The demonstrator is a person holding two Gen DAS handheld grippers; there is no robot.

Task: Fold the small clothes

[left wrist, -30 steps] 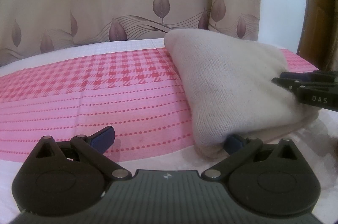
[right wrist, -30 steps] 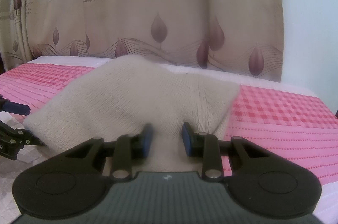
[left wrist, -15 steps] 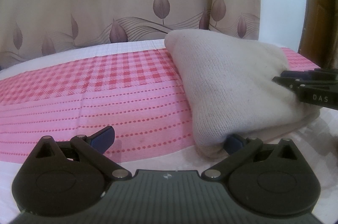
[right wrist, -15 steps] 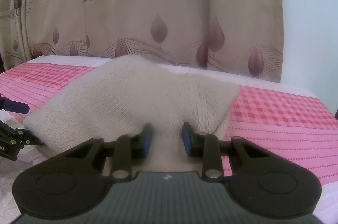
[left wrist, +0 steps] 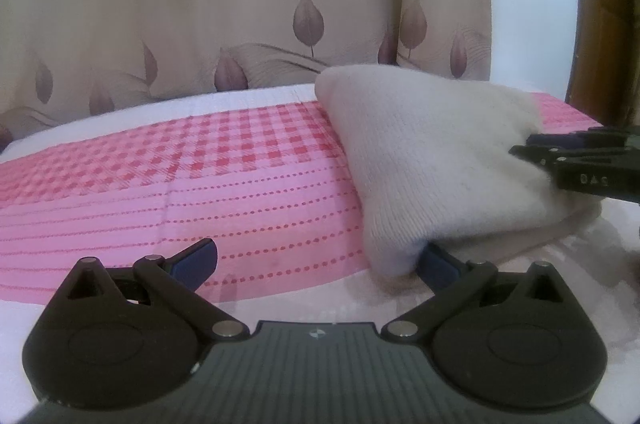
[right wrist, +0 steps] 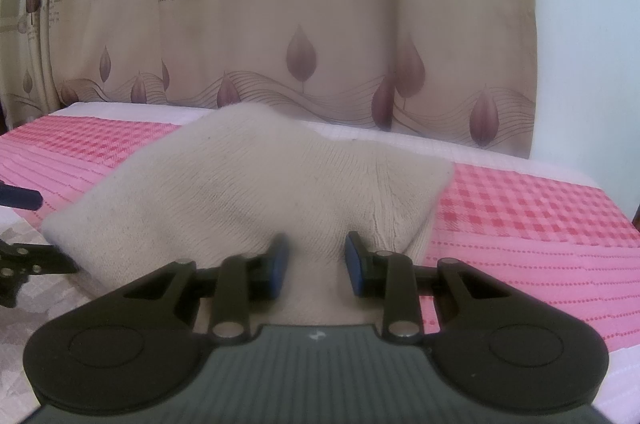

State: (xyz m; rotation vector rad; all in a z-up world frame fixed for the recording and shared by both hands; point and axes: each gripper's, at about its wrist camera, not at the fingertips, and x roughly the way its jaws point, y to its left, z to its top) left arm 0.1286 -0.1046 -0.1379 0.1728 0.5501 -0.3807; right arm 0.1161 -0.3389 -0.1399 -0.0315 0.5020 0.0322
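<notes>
A beige knitted garment (left wrist: 432,164) lies folded on the pink checked bed cover (left wrist: 180,176); it also shows in the right wrist view (right wrist: 256,192). My left gripper (left wrist: 316,260) is open wide at the garment's near left corner, its right fingertip (left wrist: 436,262) tucked under the fold edge, its left fingertip (left wrist: 196,258) over bare cover. My right gripper (right wrist: 314,264) is partly open, its jaws on either side of the garment's near edge, with knit cloth between the pads. The right gripper shows at the right edge of the left wrist view (left wrist: 580,164), resting against the garment.
A beige curtain (right wrist: 280,24) with leaf prints hangs behind the bed. A white wall (right wrist: 580,44) is at the right and a wooden door frame (left wrist: 600,4) stands at far right. The bed cover extends on both sides of the garment.
The left wrist view has tilted down slightly, with the curtain print lower in frame. The grippers and the garment have hardly moved.
</notes>
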